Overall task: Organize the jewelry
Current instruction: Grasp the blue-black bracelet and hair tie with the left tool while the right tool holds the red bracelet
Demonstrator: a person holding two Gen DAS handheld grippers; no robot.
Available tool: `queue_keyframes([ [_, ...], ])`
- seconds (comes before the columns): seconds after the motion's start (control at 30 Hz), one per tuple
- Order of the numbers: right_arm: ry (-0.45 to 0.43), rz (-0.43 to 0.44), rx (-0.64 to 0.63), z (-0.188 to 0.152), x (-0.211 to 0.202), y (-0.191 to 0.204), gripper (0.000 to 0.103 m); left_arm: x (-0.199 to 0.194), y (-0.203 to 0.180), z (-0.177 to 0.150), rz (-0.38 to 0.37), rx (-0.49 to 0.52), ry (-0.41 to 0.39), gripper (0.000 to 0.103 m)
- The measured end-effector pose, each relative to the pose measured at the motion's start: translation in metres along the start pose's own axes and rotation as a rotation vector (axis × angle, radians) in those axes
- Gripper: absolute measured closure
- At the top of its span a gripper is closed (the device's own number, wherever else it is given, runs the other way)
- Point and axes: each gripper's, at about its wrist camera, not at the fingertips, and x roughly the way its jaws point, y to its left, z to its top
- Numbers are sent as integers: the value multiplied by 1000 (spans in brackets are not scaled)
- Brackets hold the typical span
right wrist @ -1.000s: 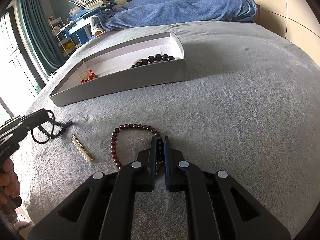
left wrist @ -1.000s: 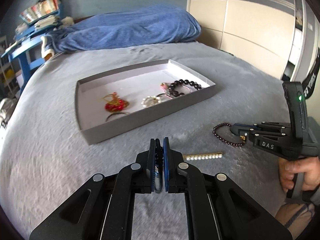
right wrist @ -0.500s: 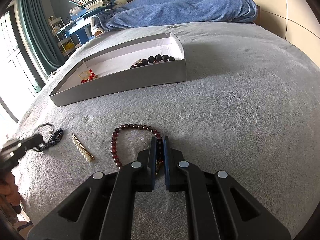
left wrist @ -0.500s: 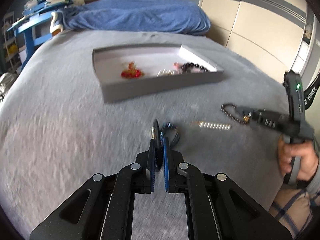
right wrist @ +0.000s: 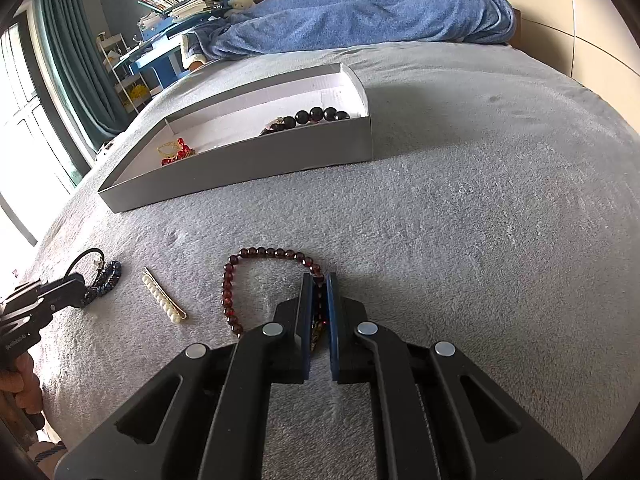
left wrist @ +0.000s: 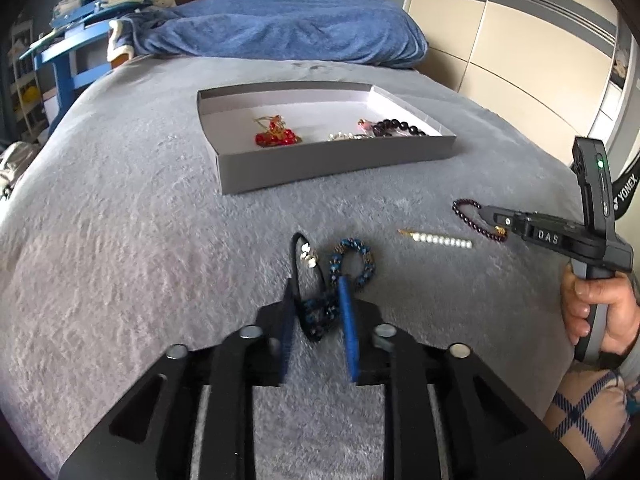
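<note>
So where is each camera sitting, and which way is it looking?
Left wrist: sits on the left gripper, facing across the grey bed toward the grey tray; its open fingers, the right gripper and right hand show.
Right wrist: sits on the right gripper, facing the same tray from the other side; its fingers pinch the dark red bead bracelet, left gripper at the edge.
Shared: tray, pearl hair clip, bracelet, blue beaded bracelet.

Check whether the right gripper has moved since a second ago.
No. In the right wrist view the right gripper sits unchanged against the gray tray, shut on the dark red bead bracelet.
</note>
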Motion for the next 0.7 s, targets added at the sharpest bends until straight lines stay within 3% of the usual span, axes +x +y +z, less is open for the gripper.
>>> queue_keyframes([
  [0.2, 1, 1, 1, 0, 1, 0, 97, 4, 2, 7, -5, -3, 2, 79],
  [0.27, 0, 1, 0, 0, 1, -1, 97, 5, 2, 8, -4, -4, 4, 93],
  [0.33, -1, 2, 1, 0, 1, -1, 97, 4, 1, 8, 1, -1, -8, 100],
  [0.7, -47, 39, -26, 3, -13, 5, 97, -30, -6, 31, 26, 46, -108, 100],
])
